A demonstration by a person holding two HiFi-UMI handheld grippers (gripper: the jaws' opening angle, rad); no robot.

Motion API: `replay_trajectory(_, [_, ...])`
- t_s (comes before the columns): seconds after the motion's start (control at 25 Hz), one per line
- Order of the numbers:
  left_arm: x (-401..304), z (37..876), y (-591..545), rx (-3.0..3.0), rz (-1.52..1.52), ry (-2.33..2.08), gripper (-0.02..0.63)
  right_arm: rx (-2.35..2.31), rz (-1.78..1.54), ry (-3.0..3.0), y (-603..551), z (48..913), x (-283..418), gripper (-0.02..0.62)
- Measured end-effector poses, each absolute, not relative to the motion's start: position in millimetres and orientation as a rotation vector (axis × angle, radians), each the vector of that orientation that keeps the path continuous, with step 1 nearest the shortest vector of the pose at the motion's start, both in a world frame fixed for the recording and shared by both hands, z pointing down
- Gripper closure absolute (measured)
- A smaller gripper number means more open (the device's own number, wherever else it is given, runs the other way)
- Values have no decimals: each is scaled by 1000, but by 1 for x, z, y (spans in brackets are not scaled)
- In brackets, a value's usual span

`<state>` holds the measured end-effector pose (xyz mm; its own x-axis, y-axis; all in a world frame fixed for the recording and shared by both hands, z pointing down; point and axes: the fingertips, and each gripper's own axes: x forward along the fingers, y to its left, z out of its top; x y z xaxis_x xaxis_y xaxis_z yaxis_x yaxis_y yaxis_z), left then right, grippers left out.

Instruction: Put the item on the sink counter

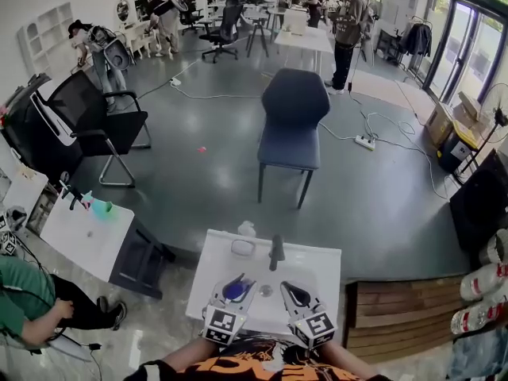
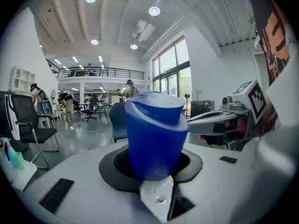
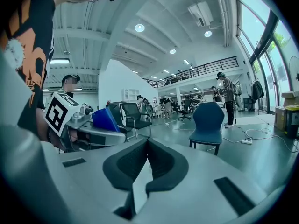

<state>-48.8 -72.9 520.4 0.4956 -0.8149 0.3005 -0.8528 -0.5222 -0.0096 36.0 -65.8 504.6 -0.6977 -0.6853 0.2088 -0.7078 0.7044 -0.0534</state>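
Head view: white sink counter (image 1: 216, 264) with a dark faucet (image 1: 275, 252) stands on a glossy grey floor (image 1: 198, 181) in a big open office. Dark blue chair (image 1: 292, 125) is beyond it, black office chair (image 1: 87, 125) off left, wooden slats (image 1: 397, 316) at right. Tall windows (image 1: 460, 38) line the right wall, and a mezzanine railing (image 2: 100, 71) runs across the back.

Print: only black-and-white square patterns on the marker cubes (image 1: 223, 324); the orange shirt print is too blurred to read.

Left gripper (image 1: 237, 284) jaws clamp the blue cup (image 1: 235, 292) by its lower wall, over the basin on the near side of the counter. Right gripper (image 1: 290, 290) is just beside it, jaws pressed together with nothing between.
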Motion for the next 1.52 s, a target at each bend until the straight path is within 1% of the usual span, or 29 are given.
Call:
replay_trajectory(0.36, [-88, 537, -99, 2571, 415, -1488, 448, 1066, 178, -2703, -84, 516, -5, 581])
replay_trajectory(0.52, [-104, 540, -126, 2568, 426, -1532, 448, 1052, 150, -2713, -111, 518, -18, 581])
replay_trajectory(1.0, [-155, 590, -174, 2492, 487, -1596, 449, 982, 226, -2660, -141, 550, -64, 581])
replay_trajectory(1.52, [-193, 635, -231, 2446, 505, -1614, 449, 940, 345, -2585, -179, 587, -97, 581])
